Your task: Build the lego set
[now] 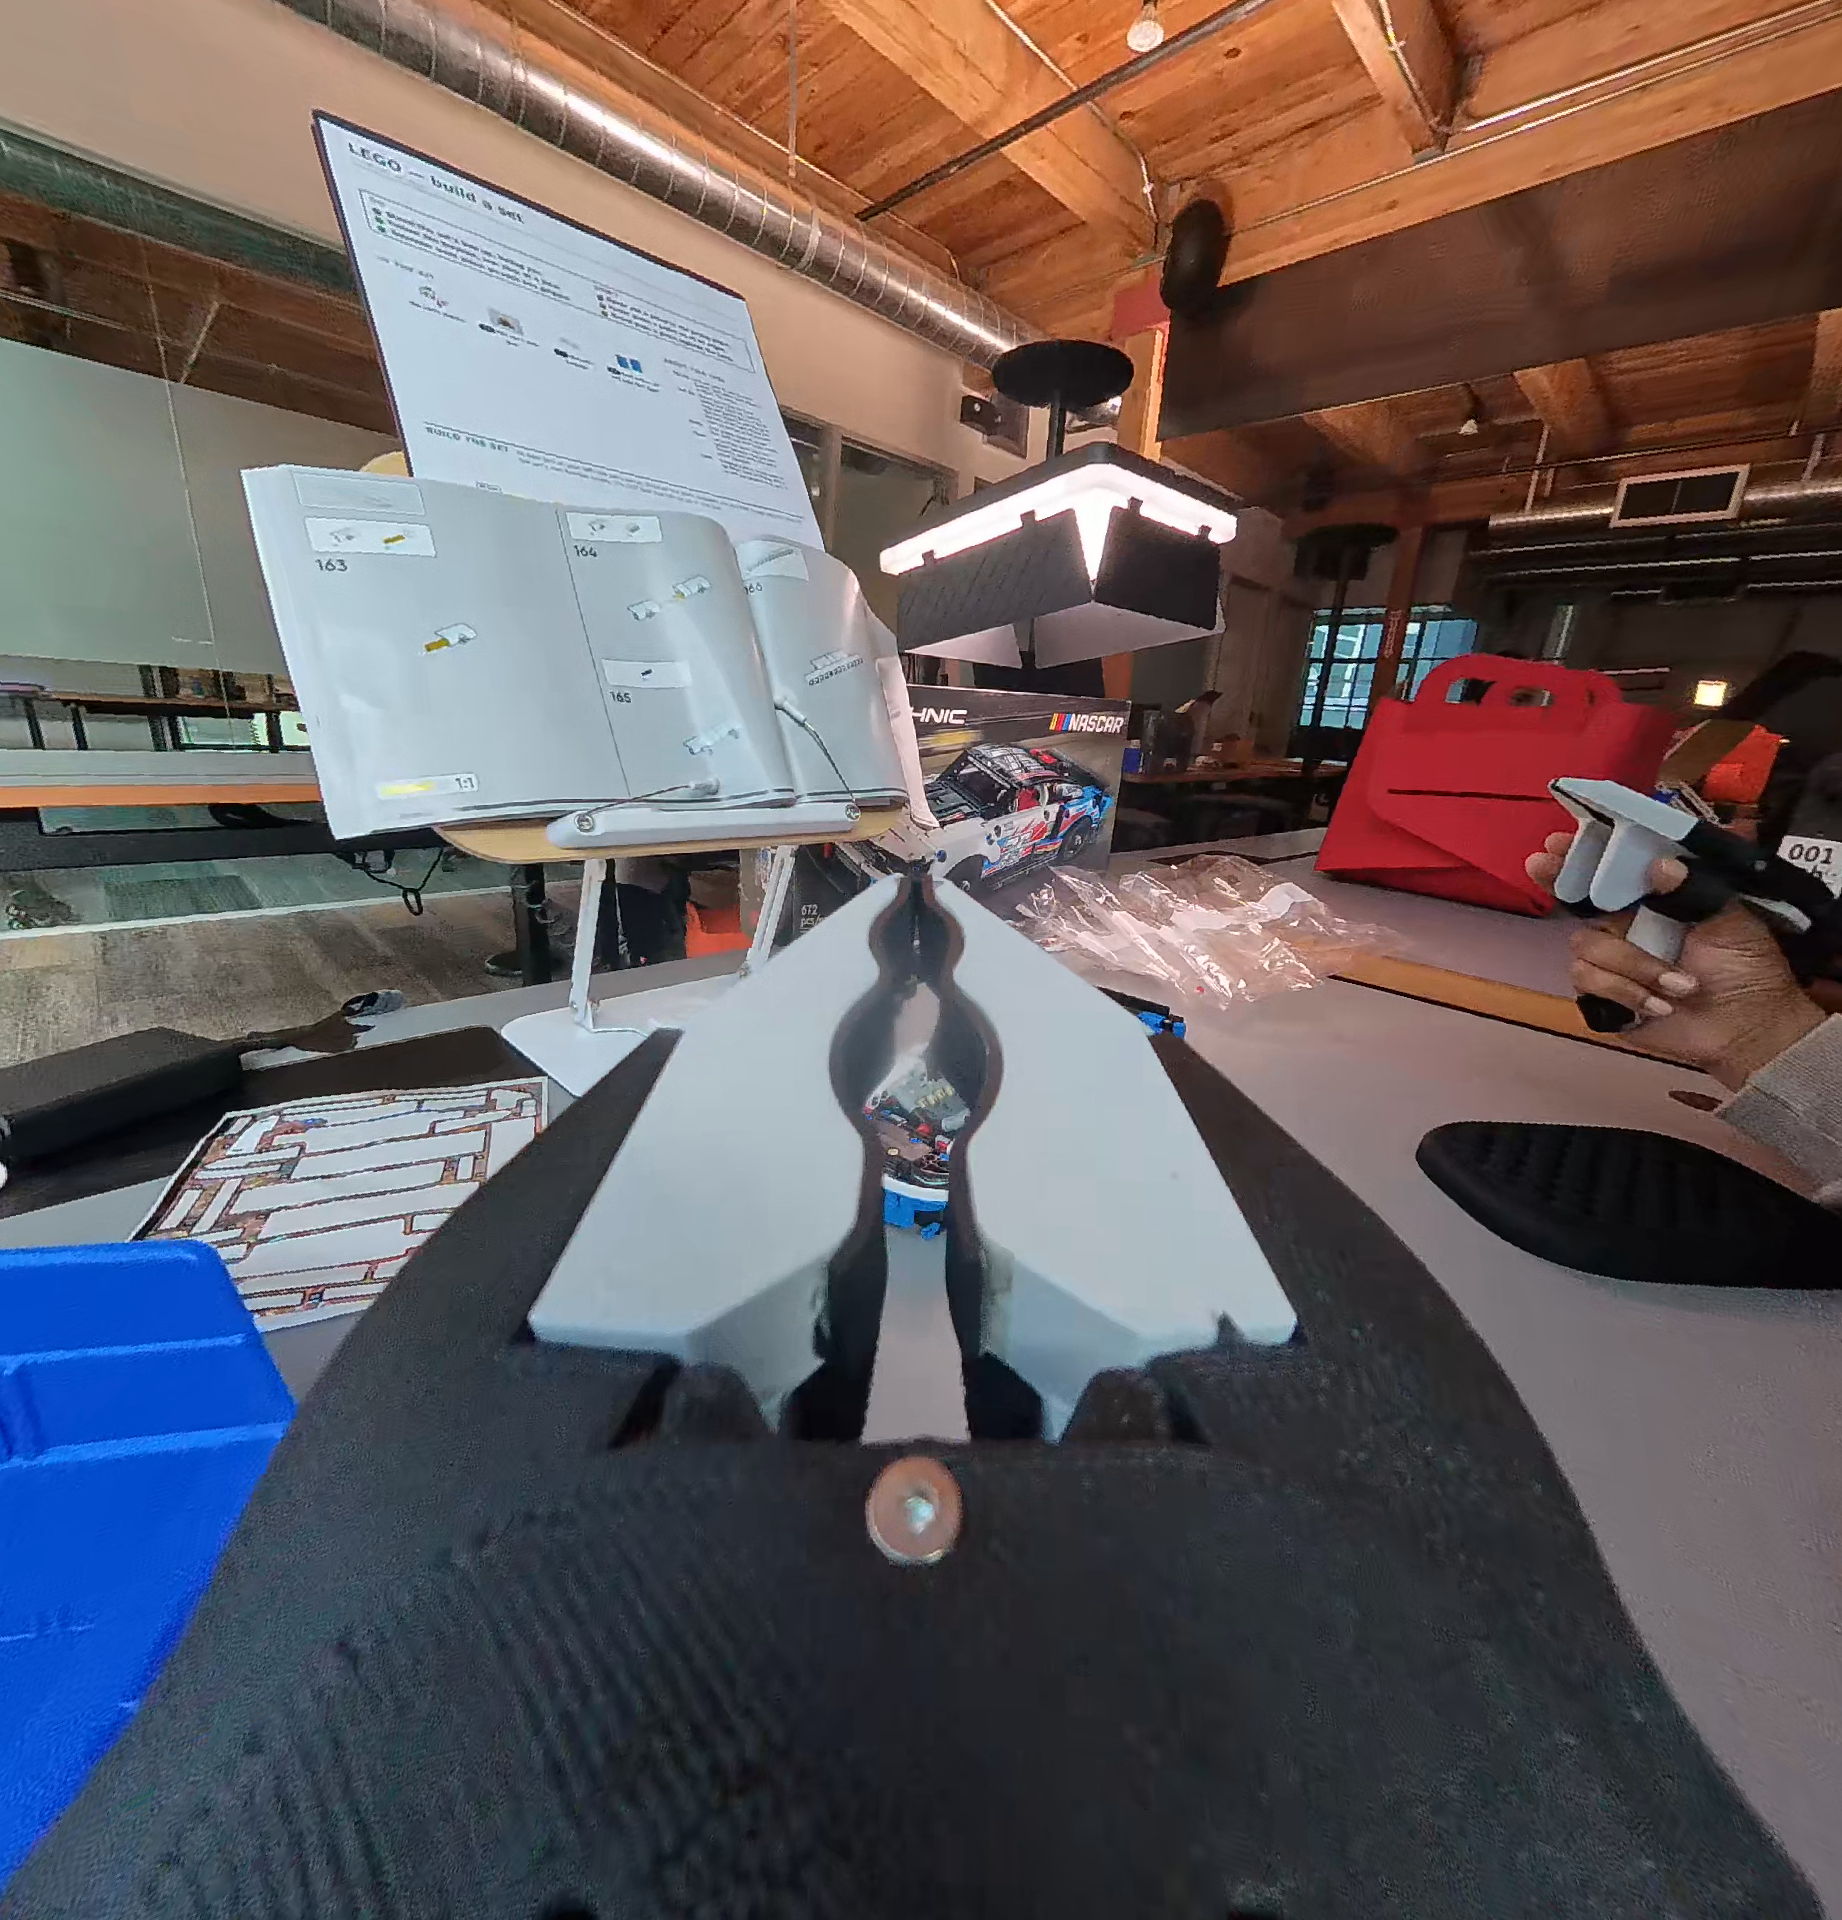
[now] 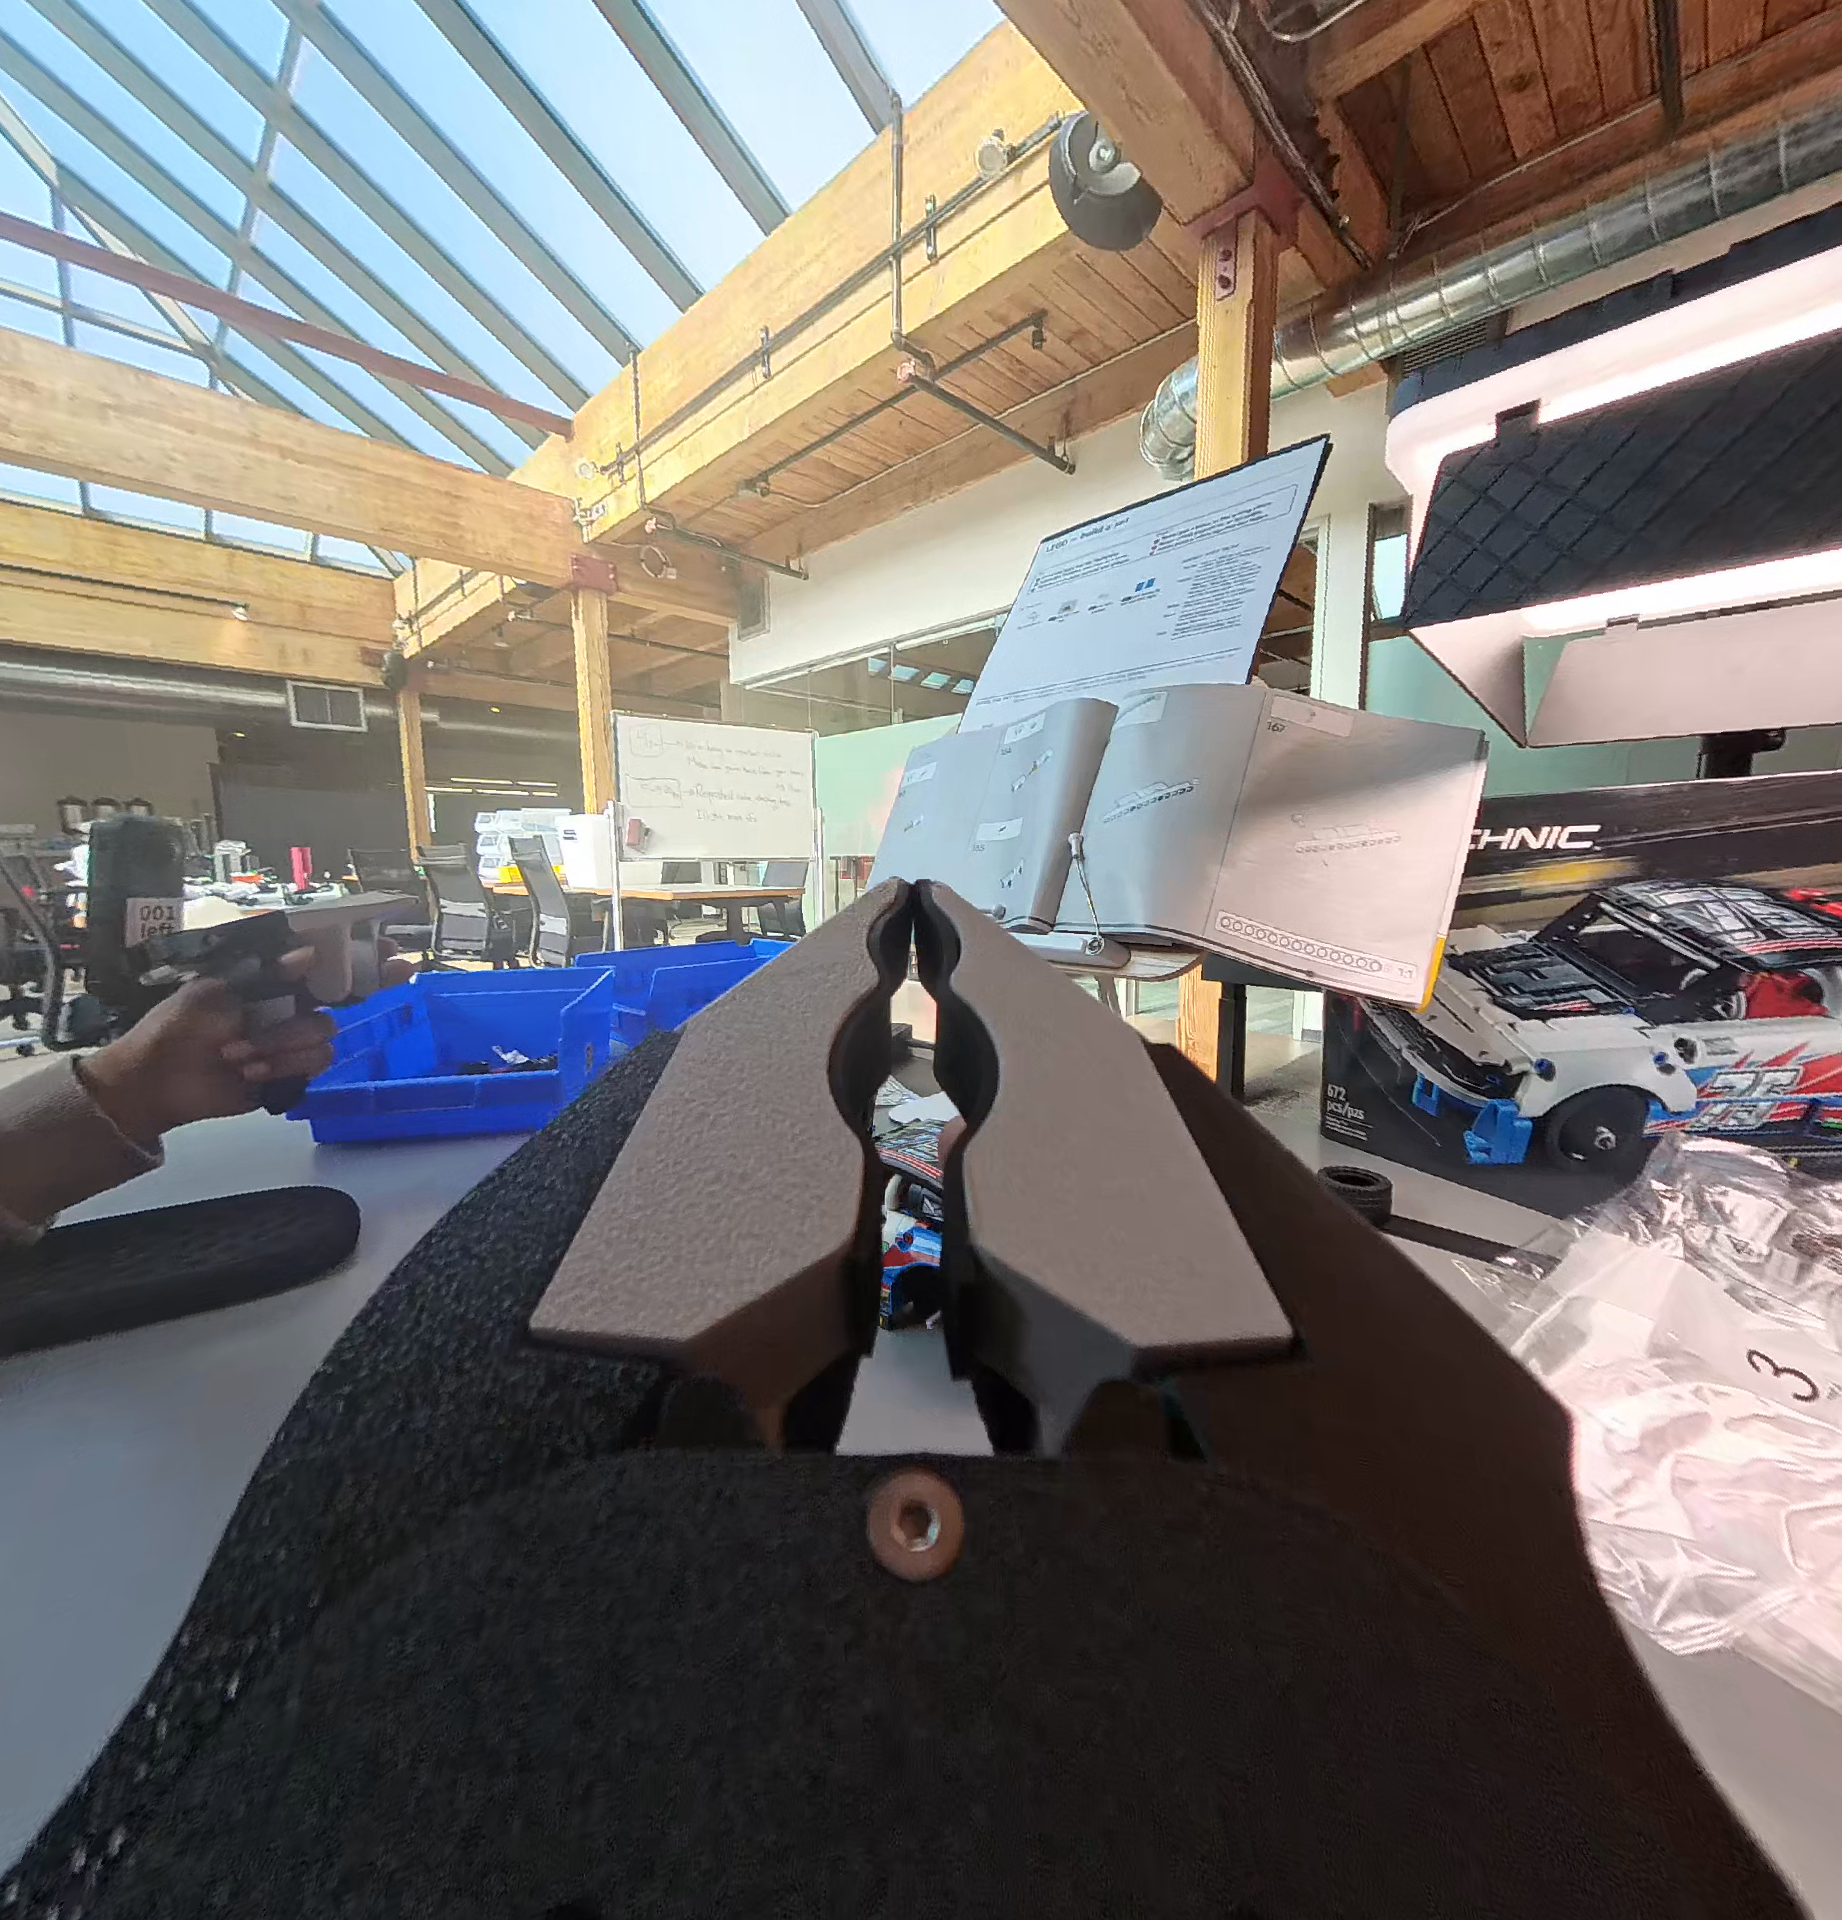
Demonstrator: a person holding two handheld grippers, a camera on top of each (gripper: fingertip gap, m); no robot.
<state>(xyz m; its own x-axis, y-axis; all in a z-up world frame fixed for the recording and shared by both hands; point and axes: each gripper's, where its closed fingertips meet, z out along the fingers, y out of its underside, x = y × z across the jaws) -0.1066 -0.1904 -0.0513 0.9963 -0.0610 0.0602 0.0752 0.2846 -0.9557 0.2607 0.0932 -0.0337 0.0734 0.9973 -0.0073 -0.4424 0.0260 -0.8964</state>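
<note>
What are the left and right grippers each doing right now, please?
Left gripper: shut, nothing visibly held.
Right gripper: shut, nothing visibly held.

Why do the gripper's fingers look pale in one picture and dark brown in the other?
Left wrist view: the left gripper faces away from the bright side, so its fingers are evenly lit. Right wrist view: the skylight is ahead, so the right gripper is backlit and shadowed. Both views bend straight beams at the edges.
</note>
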